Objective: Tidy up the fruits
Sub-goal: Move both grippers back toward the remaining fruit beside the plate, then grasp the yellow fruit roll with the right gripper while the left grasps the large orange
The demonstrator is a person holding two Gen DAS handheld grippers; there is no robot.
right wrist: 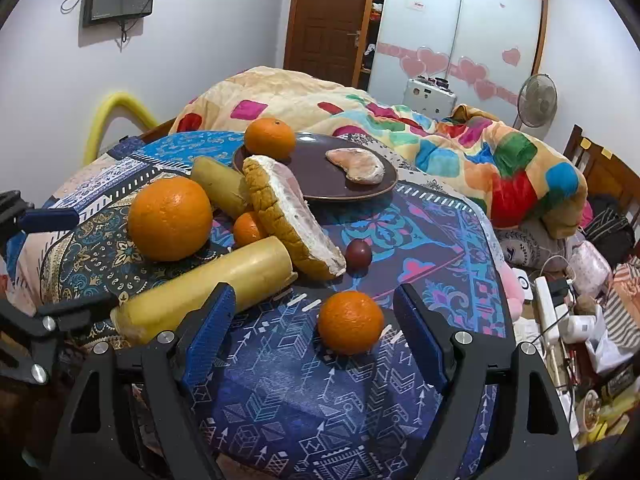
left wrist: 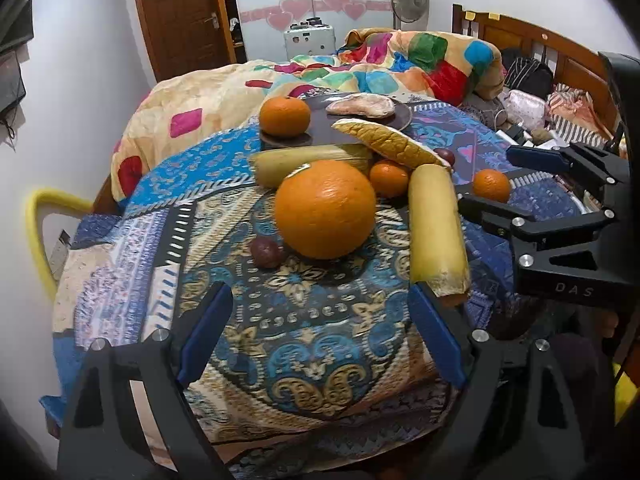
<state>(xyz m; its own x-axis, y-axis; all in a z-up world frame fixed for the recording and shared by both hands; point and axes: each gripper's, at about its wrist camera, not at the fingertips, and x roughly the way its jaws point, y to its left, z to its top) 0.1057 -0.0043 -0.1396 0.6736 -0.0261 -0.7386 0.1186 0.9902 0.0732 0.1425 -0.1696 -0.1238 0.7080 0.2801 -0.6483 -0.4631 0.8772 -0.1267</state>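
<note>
Barely begun; one orange and a peel piece on the plate; big orange, small oranges, melon slice loose on the worktop; left tongs apart, empty; right tongs apart around a small orange, not clamped.

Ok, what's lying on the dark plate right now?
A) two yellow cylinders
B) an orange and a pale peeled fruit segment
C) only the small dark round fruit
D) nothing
B: in the right wrist view an orange sits at the plate's left edge and a pale, peeled-looking segment lies on its right half; the yellow cylinders and the dark fruit are on the cloth.
</note>
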